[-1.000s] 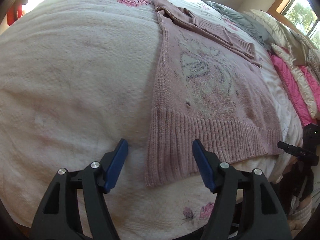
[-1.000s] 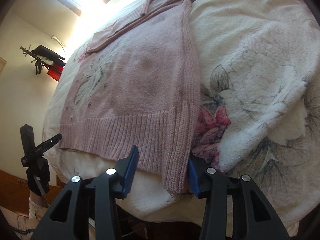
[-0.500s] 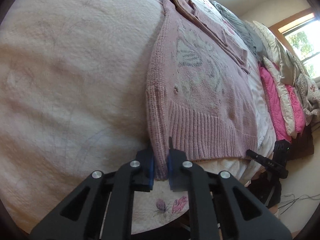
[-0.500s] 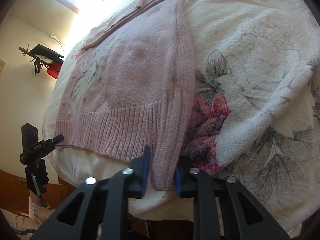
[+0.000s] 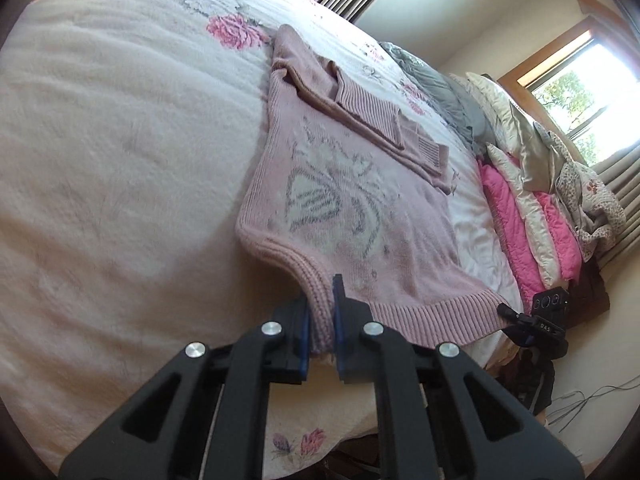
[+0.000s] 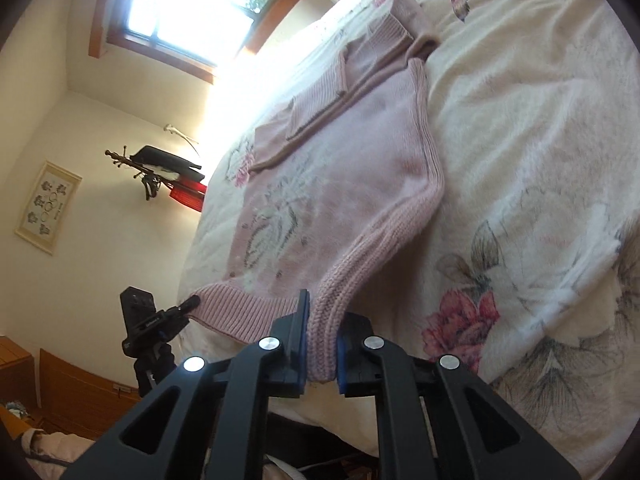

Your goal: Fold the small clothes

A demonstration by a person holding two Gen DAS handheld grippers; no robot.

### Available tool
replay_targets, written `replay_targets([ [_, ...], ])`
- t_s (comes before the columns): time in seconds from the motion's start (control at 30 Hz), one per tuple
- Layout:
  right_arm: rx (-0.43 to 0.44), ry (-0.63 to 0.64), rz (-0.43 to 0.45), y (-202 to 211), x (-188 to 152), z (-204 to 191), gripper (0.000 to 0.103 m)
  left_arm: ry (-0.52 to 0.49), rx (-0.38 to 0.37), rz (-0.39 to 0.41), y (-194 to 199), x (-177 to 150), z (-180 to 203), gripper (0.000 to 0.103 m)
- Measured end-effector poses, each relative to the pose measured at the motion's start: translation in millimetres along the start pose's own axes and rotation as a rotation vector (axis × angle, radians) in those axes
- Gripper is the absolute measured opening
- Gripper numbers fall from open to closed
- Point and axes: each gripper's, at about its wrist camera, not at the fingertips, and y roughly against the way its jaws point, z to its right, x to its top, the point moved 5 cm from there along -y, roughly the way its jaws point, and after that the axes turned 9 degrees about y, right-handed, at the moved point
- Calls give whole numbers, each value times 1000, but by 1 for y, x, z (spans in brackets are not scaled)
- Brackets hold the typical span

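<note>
Left gripper [image 5: 320, 332] and right gripper [image 6: 322, 354] each clamp a ribbed hem corner of the pink sweater [image 5: 352, 200] between narrow jaws. The body extends straight ahead of both jaws, long axis toward the collar, on the bed [image 5: 100, 160].

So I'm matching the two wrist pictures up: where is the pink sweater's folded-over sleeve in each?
Left wrist: the folded sleeve lies across the sweater's far end, upper centre, cuffs toward the pillows.
Right wrist: the same sleeve is upper centre, below the window.
Shared landmark: the ribbed hem, one corner in the left gripper, the other in the right gripper.
</note>
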Motion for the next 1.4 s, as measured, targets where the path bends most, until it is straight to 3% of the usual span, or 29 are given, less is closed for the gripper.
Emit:
replay_targets([
  [0.13,-7,-7,44,3,37,2,10,8,-18,33,-6,32,8,8],
  [0.43,-18,-140,46,-35,115,50,10,59,37,56,-55,104,-3,8],
  [0.67,-69,-226,-15,-76,142,94,10,126,51,17,-97,139,-22,8],
  [0.9,-50,-276,-49,-90,152,116,11,173,-7,-32,-114,161,-24,13],
  [1.1,5,-296,-47,-77,150,122,23,291,-159,-50,-93,162,-34,26],
  [1.17,-3,-282,-45,-70,150,121,31,279,-130,-16,-80,161,-38,38],
  [1.27,-74,-248,-2,-51,156,119,58,242,-105,15,-65,162,-37,38],
  [1.4,-101,-198,38,-31,164,110,58,98,-6,27,-69,164,-16,38],
])
